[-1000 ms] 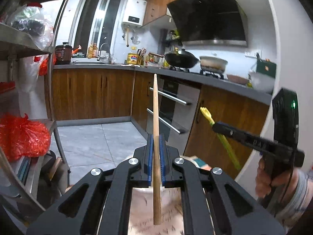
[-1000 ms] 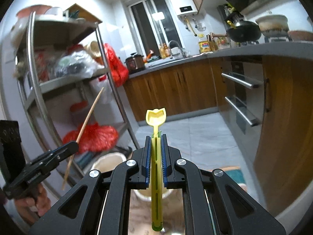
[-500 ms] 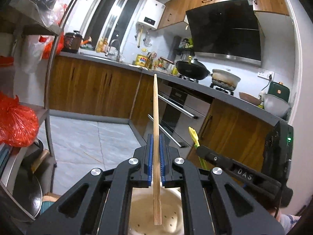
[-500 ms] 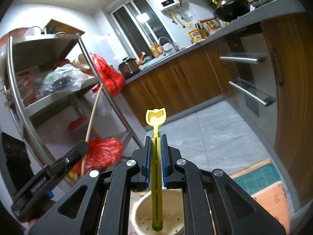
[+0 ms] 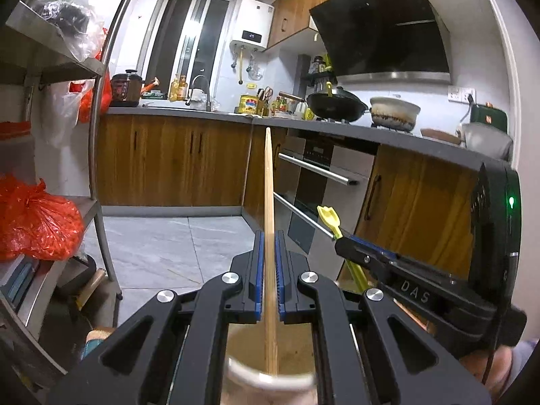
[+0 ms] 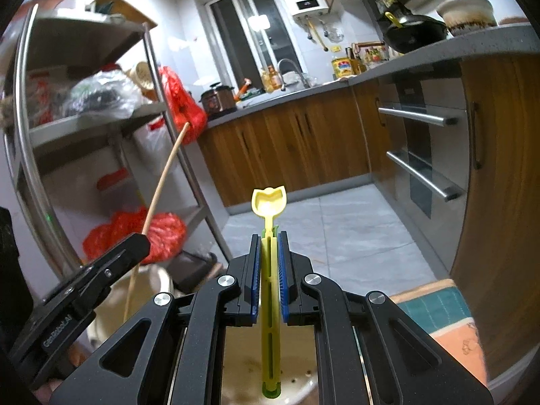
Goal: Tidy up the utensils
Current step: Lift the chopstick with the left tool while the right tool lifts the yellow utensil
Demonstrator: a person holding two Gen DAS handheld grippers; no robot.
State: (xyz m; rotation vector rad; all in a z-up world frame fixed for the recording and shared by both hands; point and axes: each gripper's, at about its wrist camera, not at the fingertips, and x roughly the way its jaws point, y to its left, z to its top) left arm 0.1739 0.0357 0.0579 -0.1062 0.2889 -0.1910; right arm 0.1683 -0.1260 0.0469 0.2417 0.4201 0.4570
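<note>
1. Nearest the left wrist camera, the left gripper (image 5: 269, 271) is clamping a wooden chopstick (image 5: 269, 222) between its blue pads, the stick standing nearly upright with its lower end dipping inside the rim of a cream utensil holder (image 5: 270, 376).
2. In the right wrist view, the right gripper (image 6: 269, 275) is gripping a yellow-green plastic utensil (image 6: 269, 270), head up and foot hanging over the same holder (image 6: 300, 369), whose perforated bottom is showing just below.
3. Compared with a second ago, both hands are sitting lower and closer together: the holder, then barely visible under the fingers, is now filling the gap beneath each gripper, and neither grip has loosened.
4. Judging from that, both utensils are being lowered for insertion; release looks like the next step, though neither tip seems to be resting on the bottom yet.
5. Further out, the right gripper (image 5: 371, 258) is showing beside the left, just apart.
6. Beyond are a metal shelf rack (image 6: 162, 108) with red bags, the tiled floor (image 5: 162, 243), and the wooden cabinets (image 5: 168, 165).
</note>
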